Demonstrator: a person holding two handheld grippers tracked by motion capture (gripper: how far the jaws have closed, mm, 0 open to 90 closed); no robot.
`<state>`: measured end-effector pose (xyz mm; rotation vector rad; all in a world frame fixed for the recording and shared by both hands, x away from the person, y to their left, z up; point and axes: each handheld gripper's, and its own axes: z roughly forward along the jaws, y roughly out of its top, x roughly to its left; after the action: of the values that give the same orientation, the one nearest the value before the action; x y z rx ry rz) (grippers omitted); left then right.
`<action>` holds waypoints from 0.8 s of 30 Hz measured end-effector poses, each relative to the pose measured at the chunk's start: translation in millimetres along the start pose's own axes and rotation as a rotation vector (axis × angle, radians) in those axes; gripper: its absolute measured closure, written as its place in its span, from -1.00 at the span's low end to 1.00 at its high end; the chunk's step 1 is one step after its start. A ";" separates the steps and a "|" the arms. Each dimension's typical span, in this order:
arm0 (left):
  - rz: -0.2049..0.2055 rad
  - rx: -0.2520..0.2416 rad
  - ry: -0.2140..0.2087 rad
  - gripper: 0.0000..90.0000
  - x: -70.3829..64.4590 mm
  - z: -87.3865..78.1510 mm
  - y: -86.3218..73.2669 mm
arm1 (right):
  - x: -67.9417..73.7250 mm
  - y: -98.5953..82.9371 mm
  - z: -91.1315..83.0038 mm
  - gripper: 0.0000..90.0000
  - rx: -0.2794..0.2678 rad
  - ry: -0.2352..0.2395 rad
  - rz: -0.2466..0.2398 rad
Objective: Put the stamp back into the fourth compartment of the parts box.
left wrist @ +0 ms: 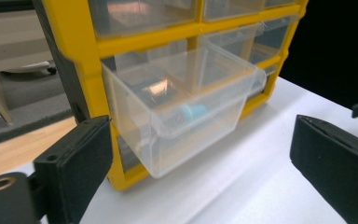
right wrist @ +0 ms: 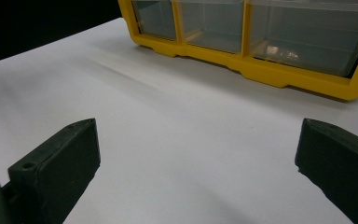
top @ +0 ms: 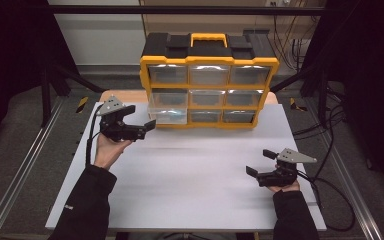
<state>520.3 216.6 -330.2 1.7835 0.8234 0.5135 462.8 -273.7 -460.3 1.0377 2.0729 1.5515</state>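
One yellow-and-black organiser cabinet, nine clear drawers in three rows, stands at the far middle of the white worktop. Bottom-left drawer: pulled partway out, resting in its slot, holding a small blue-capped item that is too blurred to identify. Remaining eight drawers: seated flush. Left gripper: jaws wide apart, holding nothing, poised just in front of the pulled drawer without touching it. Right gripper: jaws wide apart, empty, low over bare worktop near the right front, well apart from the cabinet. Progress, as judged: drawer opened, contents untouched; removing the item or closing the drawer appears outstanding.
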 end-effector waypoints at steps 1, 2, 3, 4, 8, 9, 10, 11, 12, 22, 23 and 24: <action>-0.003 -0.004 -0.005 -0.93 -0.4 -2.6 -5.3 | 0.0 0.0 0.0 -0.99 0.000 -0.001 -0.001; -0.005 -0.006 -0.010 -0.93 -0.6 -4.2 -8.7 | 0.0 0.0 0.0 -0.99 0.000 -0.001 -0.001; -0.009 -0.008 -0.016 -0.94 -0.8 -6.3 -14.3 | -0.1 -0.1 0.2 -0.99 0.000 -0.001 -0.001; -0.009 -0.006 -0.017 -0.94 -0.9 -7.3 -17.7 | -0.1 -0.1 0.2 -0.99 0.000 -0.001 -0.001; -0.014 -0.008 -0.033 -0.96 -1.6 -13.9 -41.2 | 0.2 -0.4 0.7 -0.99 0.001 0.000 0.001; -0.015 -0.008 -0.036 -0.96 -1.5 -14.6 -46.0 | 0.2 -0.4 0.8 -0.99 0.001 0.000 0.001; -0.015 -0.008 -0.036 -0.96 -1.5 -14.6 -46.0 | 0.2 -0.4 0.8 -0.99 0.001 0.000 0.001; -0.016 0.001 -0.042 -0.96 -1.0 -15.1 -51.5 | 0.2 -0.4 0.9 -0.99 0.000 0.001 -0.001; -0.018 0.005 -0.043 -0.96 -0.4 -15.7 -55.8 | 0.3 -0.6 0.9 -0.99 0.002 0.002 0.001; -0.041 0.020 -0.041 -0.96 4.0 -22.4 -91.7 | 0.0 -1.1 0.6 -0.99 0.003 0.004 0.004; -0.043 0.023 -0.041 -0.96 4.7 -23.0 -94.7 | 0.0 -1.1 0.6 -0.99 0.003 0.004 0.004; -0.045 0.032 -0.032 -0.96 6.2 -23.7 -99.9 | 0.0 -1.1 0.7 -0.99 0.003 0.005 0.004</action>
<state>479.5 257.0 -415.6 1.7942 0.8516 0.4431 462.9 -273.4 -461.6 1.0410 2.0781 1.5552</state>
